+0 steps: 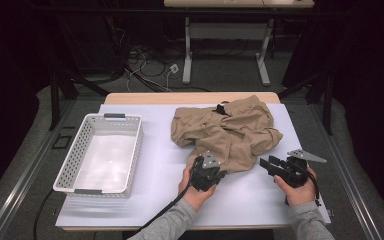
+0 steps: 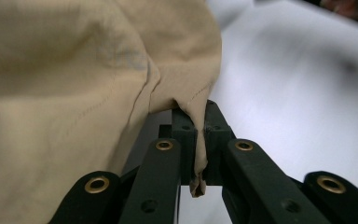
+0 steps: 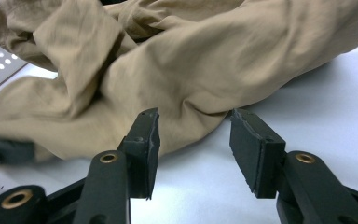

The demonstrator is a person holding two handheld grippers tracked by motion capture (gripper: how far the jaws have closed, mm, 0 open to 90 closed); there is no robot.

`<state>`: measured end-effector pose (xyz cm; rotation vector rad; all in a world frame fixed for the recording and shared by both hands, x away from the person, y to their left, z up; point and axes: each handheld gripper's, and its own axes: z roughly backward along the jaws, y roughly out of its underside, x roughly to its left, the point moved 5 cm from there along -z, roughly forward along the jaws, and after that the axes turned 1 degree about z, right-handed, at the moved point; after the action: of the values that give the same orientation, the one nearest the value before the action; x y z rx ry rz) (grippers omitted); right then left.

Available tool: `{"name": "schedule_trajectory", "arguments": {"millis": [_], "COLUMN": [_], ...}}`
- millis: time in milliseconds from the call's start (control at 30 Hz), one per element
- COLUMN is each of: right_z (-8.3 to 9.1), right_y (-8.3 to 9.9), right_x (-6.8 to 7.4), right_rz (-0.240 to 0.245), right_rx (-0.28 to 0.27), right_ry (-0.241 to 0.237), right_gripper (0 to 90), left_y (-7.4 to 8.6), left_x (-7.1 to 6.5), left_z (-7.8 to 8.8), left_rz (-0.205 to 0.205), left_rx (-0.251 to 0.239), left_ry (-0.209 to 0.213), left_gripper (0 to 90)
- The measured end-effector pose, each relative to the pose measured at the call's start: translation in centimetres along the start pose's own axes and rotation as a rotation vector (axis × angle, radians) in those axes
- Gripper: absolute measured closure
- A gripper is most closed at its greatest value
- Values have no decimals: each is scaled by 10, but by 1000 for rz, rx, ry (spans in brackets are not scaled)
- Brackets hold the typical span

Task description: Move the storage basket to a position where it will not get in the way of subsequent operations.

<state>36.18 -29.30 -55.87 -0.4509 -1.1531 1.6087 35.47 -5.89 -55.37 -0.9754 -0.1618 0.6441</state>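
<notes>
A crumpled tan garment point(image 1: 227, 131) lies on the white table cover, right of centre. At the garment's near edge my left gripper point(image 1: 219, 174) is shut on a fold of the cloth. In the left gripper view the tan garment point(image 2: 74, 74) has its hem pinched between the two black pads point(image 2: 186, 135), with a small tag of cloth hanging out below. My right gripper point(image 1: 267, 163) hovers just right of the garment's near corner, open, nothing between its fingers. The right gripper view has the tan garment point(image 3: 182, 60) just beyond my open right gripper point(image 3: 193, 128).
A white perforated basket point(image 1: 100, 152) with grey handles stands empty at the left of the table. The white table cover point(image 1: 250, 195) has bare room in front of and between the hands. Table legs and cables lie on the floor beyond the far edge.
</notes>
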Motion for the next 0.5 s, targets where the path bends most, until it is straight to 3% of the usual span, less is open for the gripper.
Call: {"name": "schedule_trajectory", "arguments": {"millis": [33, 267, 500], "right_z": [0, -5, -13], "right_y": [0, 3, 5], "right_x": [3, 7, 13], "right_rz": [-17, 8, 9], "right_rx": [9, 28, 35], "right_ry": [-11, -16, -27], "right_gripper": [521, 521, 518], "left_y": [-7, -50, -75], "left_x": [1, 13, 25], "left_z": [3, 15, 22], "left_rz": [-6, 35, 64], "left_rx": [-10, -87, -134], "left_ry": [0, 26, 21], "left_gripper": [875, 876, 876]}}
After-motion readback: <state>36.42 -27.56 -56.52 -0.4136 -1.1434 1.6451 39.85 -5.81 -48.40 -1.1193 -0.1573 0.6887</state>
